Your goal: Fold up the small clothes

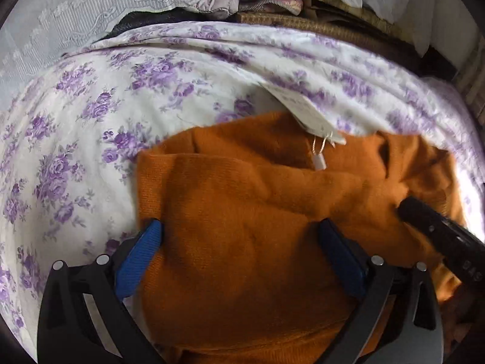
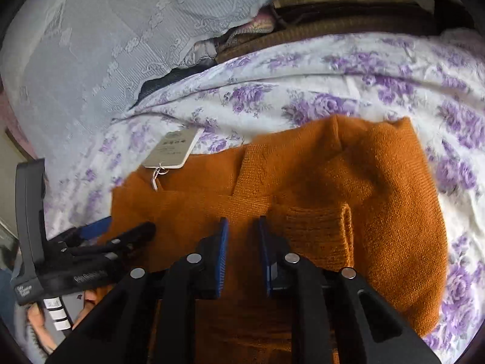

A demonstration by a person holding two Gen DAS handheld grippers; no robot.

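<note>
While one orange knitted garment lies bunched on the flowered bedsheet, two grippers hang over its near edge. Nearest, the left gripper stands with its two blue pads spread wide, one pad over the garment's left border and the other above its middle; nothing is pinched. Beside it, the right gripper has its jaws only narrowly parted over the knit, with no cloth clearly caught between them; whether the pads touch the garment I cannot tell. Part of a hand shows under the left gripper in the right wrist view, mostly cut off by the picture's edge. Beyond the garment's collar, one paper tag rests on the sheet, its print too blurred to read. Farther past the garment, a pale lace cloth hangs, half hiding a heap of folded fabrics and a woven brown mat.
</note>
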